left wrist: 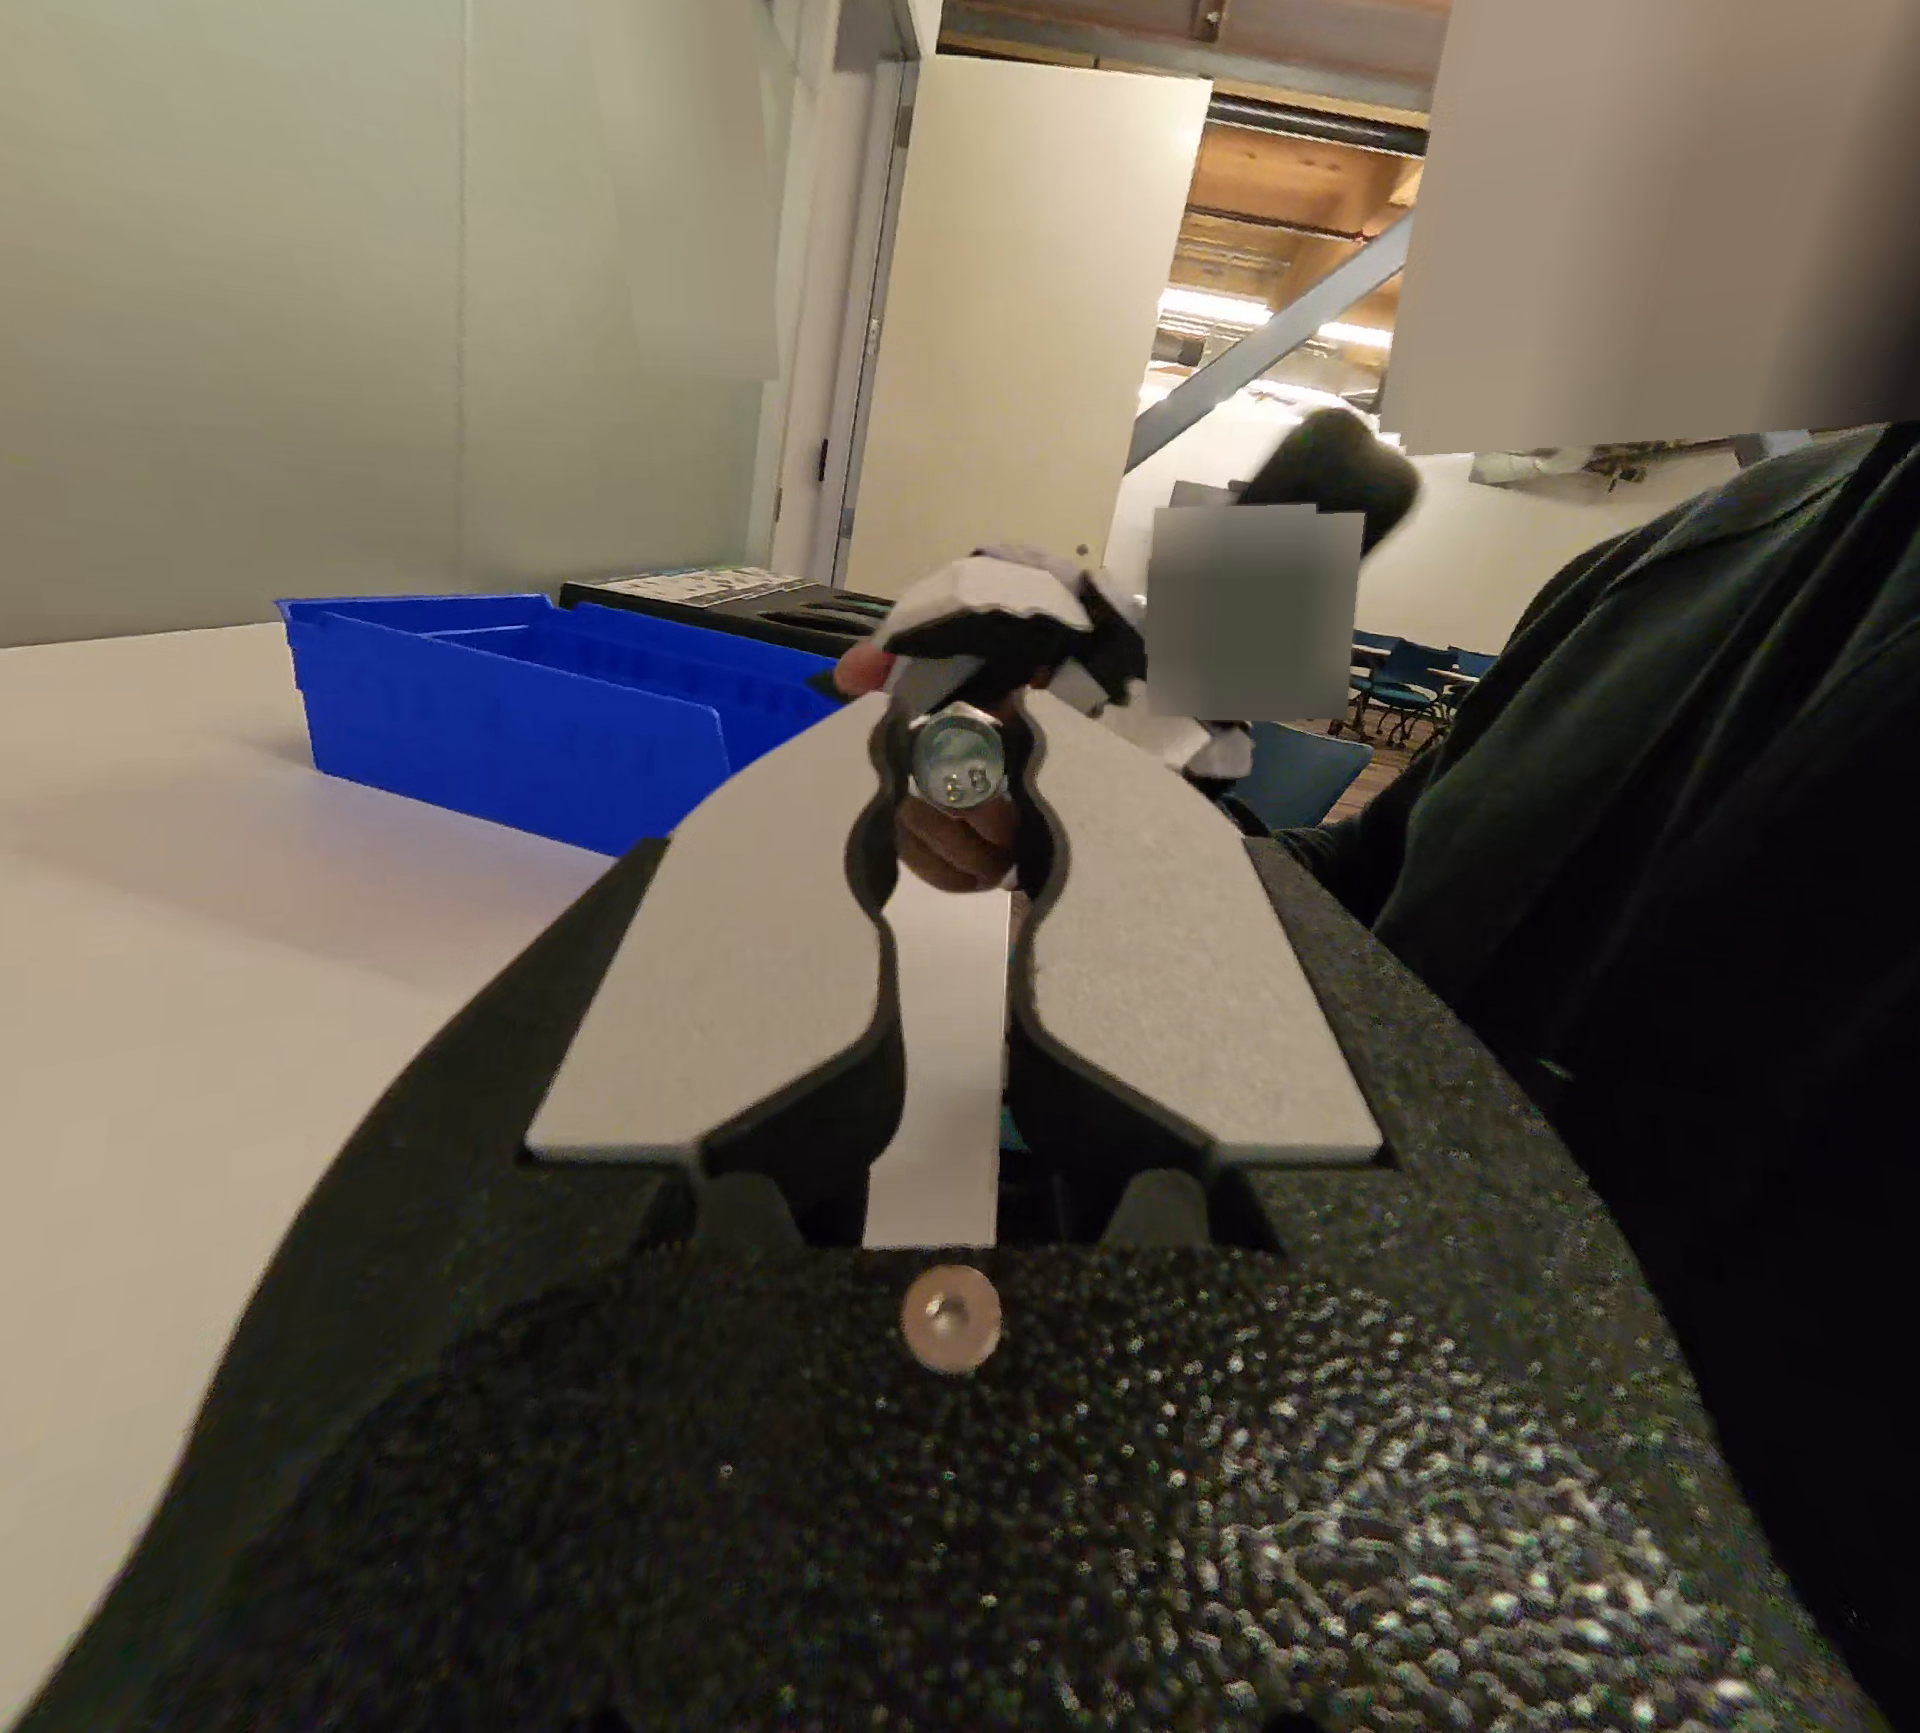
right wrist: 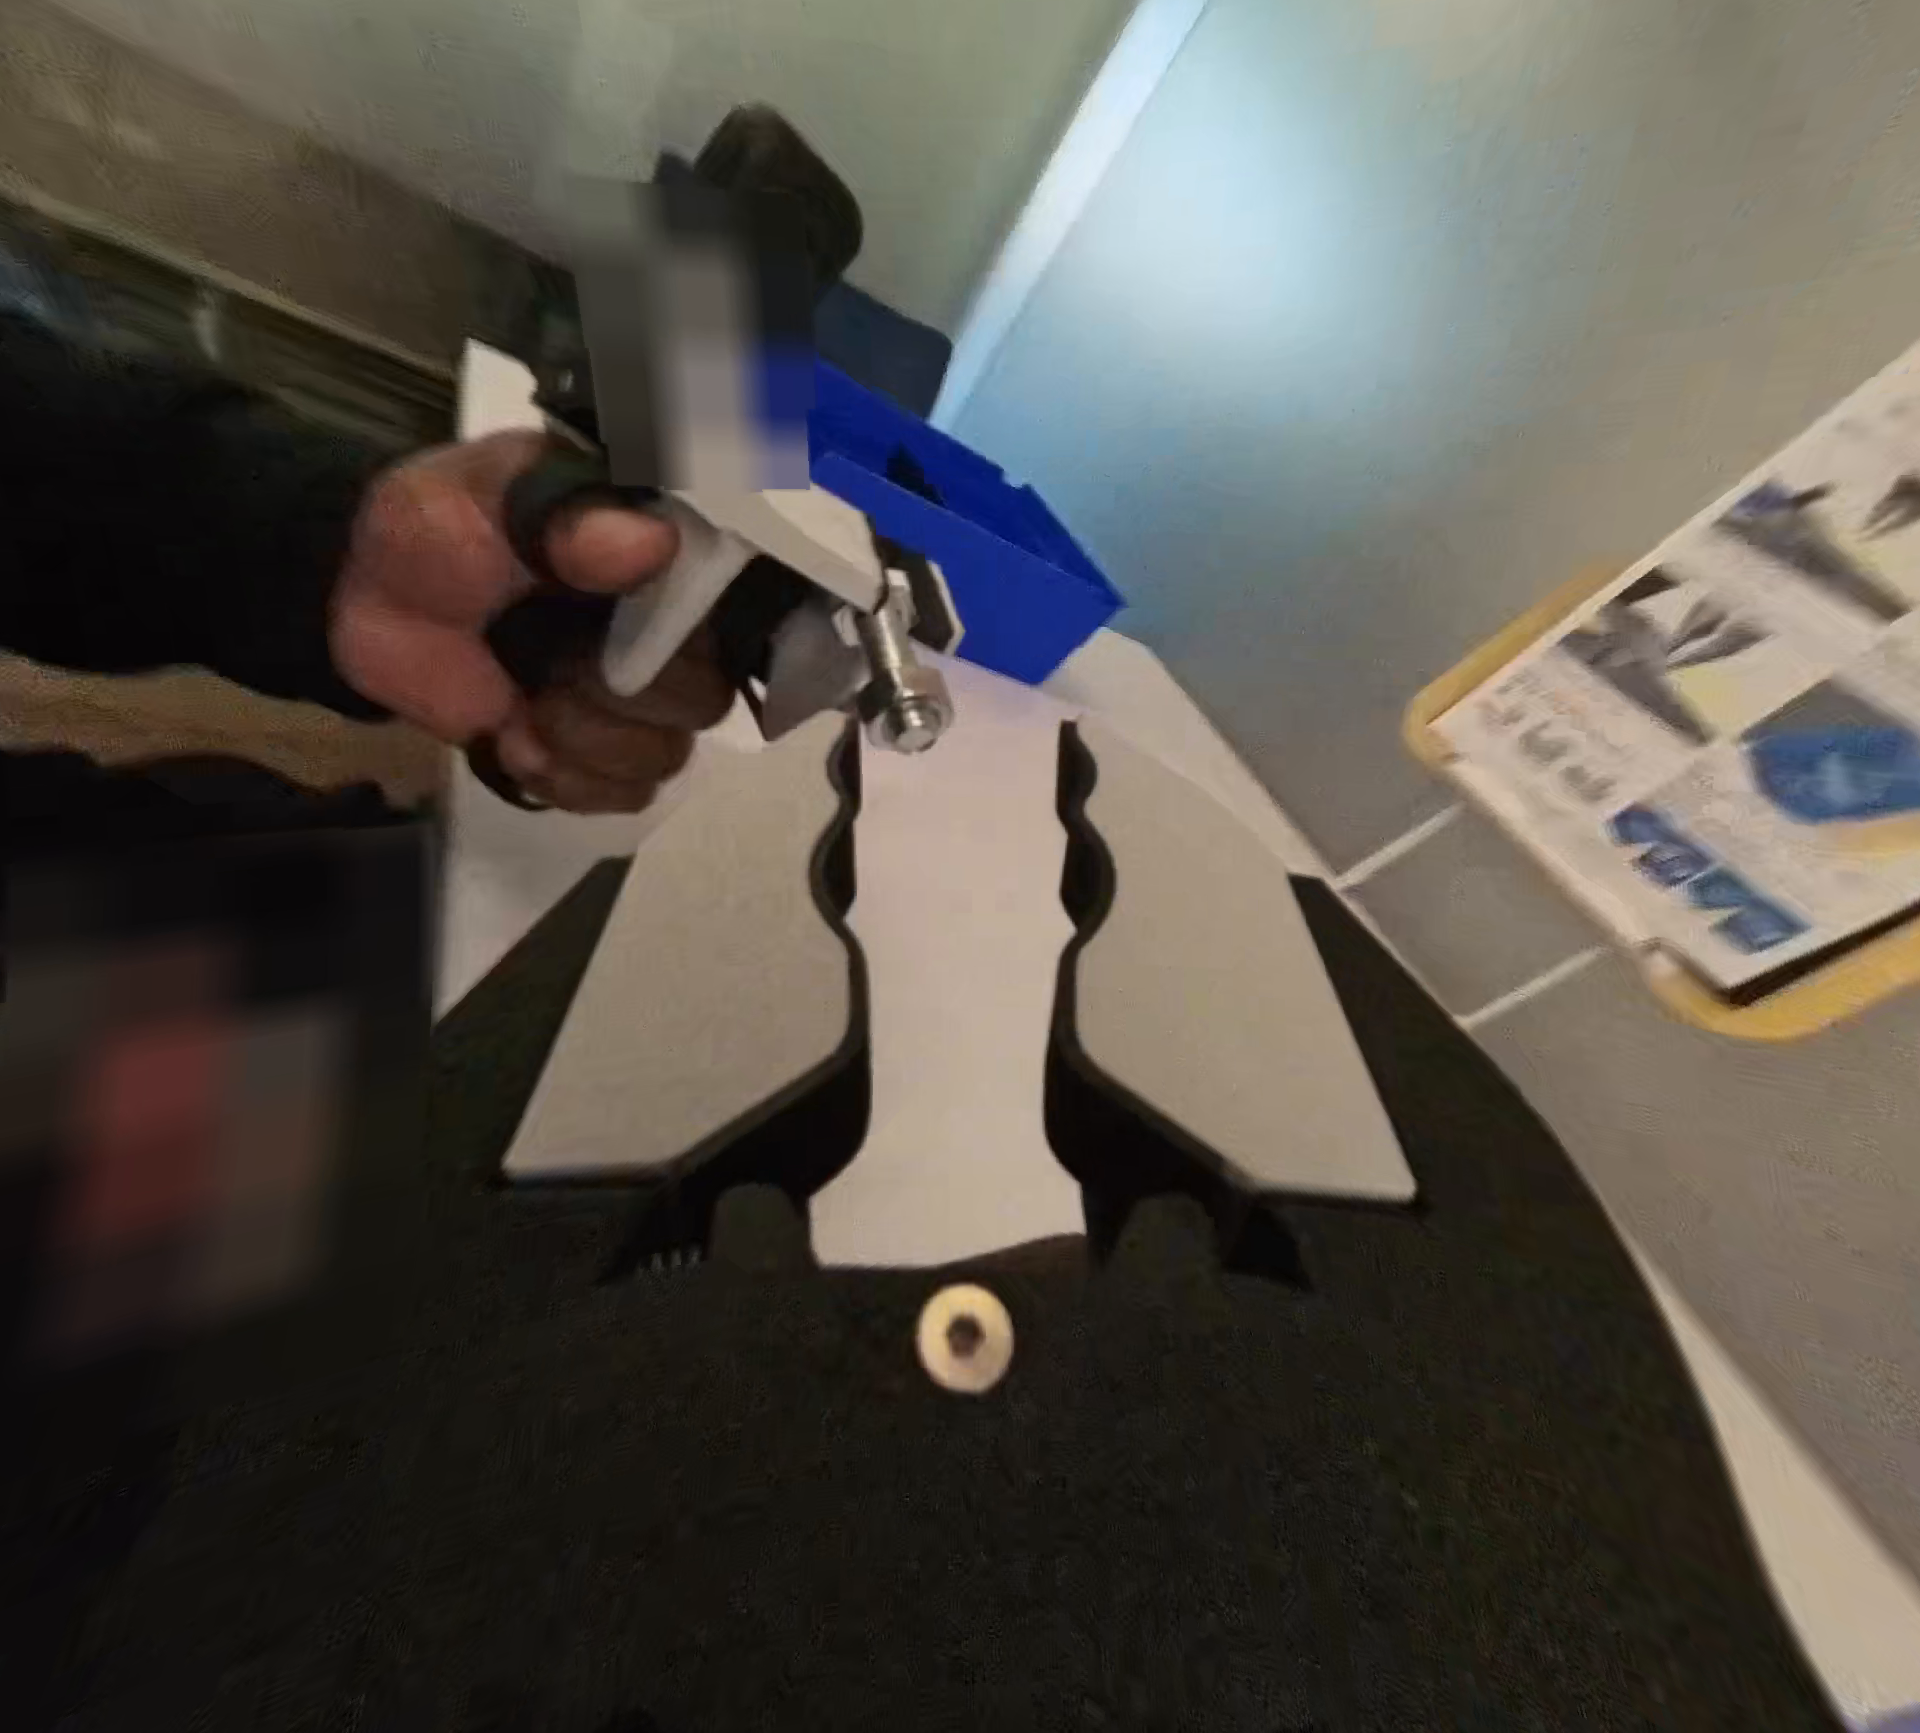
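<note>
My left gripper (left wrist: 956, 738) is shut on the hex head of a silver bolt (left wrist: 956, 764), held above the white table (left wrist: 208, 852). In the right wrist view the same gripper (right wrist: 873, 603), held in a person's hand (right wrist: 468, 603), shows the bolt (right wrist: 888, 644) pointing towards me with a silver nut (right wrist: 912, 715) on its end. My right gripper (right wrist: 961, 748) is open, its fingers spread wide. The nut sits just ahead of its left fingertip (right wrist: 847, 779), and neither pad presses on it. The right gripper (left wrist: 997, 634) also shows just behind the bolt in the left wrist view.
A blue bin (left wrist: 499, 717) stands on the table beyond the grippers and also shows in the right wrist view (right wrist: 977, 561). A black slotted box (left wrist: 727, 603) stands behind it. A dark sleeve (left wrist: 1662, 852) fills the right. A printed sheet on a yellow-rimmed board (right wrist: 1714, 727) is at right.
</note>
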Demonstrator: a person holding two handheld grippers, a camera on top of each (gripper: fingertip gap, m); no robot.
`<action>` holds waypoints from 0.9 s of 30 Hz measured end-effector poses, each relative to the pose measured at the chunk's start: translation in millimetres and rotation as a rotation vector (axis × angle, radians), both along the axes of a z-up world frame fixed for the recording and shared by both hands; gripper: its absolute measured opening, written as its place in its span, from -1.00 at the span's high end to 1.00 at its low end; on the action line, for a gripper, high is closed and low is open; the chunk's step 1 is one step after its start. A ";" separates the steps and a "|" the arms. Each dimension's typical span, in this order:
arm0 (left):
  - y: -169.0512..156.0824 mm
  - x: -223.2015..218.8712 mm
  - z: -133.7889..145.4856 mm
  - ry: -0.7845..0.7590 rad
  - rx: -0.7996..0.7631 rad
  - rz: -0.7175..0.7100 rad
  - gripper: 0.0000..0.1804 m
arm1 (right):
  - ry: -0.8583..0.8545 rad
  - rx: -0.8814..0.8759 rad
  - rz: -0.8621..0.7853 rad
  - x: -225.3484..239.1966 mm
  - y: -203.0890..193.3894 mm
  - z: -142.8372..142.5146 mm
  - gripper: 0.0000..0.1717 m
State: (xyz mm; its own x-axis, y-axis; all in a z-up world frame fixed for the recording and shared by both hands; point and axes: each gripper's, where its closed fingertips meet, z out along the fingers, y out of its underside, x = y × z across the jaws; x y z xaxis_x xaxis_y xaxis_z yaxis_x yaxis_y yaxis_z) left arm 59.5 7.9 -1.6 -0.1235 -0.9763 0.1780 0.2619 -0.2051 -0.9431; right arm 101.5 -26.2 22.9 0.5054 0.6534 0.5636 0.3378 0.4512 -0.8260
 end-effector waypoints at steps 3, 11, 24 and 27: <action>-3.4 2.2 2.2 -0.012 -0.033 -0.012 0.81 | -0.083 0.052 -0.034 -6.4 -1.4 -6.6 0.66; -17.1 2.6 -0.9 0.024 0.090 -0.039 0.81 | 0.296 -1.010 0.401 -11.2 -25.7 -10.8 0.80; -7.0 1.0 9.0 -0.054 -0.093 -0.054 0.81 | -0.208 0.153 -0.079 -5.9 -18.8 0.3 0.72; -9.7 1.4 8.0 -0.045 -0.085 -0.063 0.81 | -0.174 0.023 -0.036 -6.0 -23.6 -2.6 0.86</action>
State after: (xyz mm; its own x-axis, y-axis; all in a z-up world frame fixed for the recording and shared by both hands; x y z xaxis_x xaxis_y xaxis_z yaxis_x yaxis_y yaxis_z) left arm 61.0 -1.8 6.3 -0.1941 -0.9478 0.2531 0.2871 -0.3016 -0.9092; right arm 95.5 -49.8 20.4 0.4220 0.6226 0.6590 0.4911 0.4540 -0.7434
